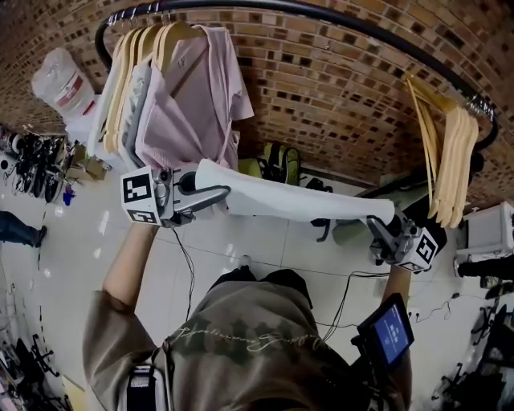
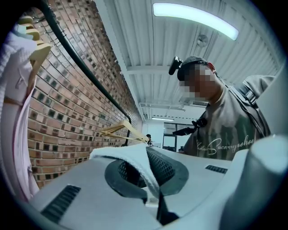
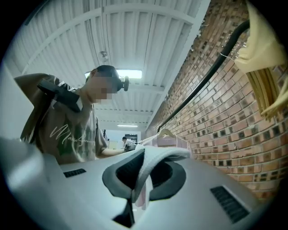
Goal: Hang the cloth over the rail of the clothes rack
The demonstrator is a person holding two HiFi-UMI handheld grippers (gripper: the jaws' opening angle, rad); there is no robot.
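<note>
The rail (image 1: 265, 5) is carrying wooden hangers (image 1: 450, 160) and a pink garment (image 1: 201, 88). The pale tiled floor (image 1: 80, 241) is bearing a trailing black cable (image 1: 186, 273), a green bag (image 1: 277, 163) and, at left, shoes (image 1: 28, 164).

Pink shirt (image 1: 197, 92) among wooden hangers (image 1: 122, 76), bare hangers (image 1: 450, 164) opposite, brick wall (image 1: 337, 88) behind.

Cloth (image 1: 297, 199) is looking like soft white fabric, matt, with a slightly nubby weave. Rail (image 3: 216, 65) is coming across as smooth black metal tube. Hangers (image 1: 450, 152) are showing pale, smooth wood. Wall (image 1: 337, 88) is reading as rough brick, and the floor (image 1: 241, 241) is gleaming like glossy tile. Left gripper (image 2: 150, 155) and right gripper (image 3: 141, 166) are looking like smooth matt grey plastic.
</note>
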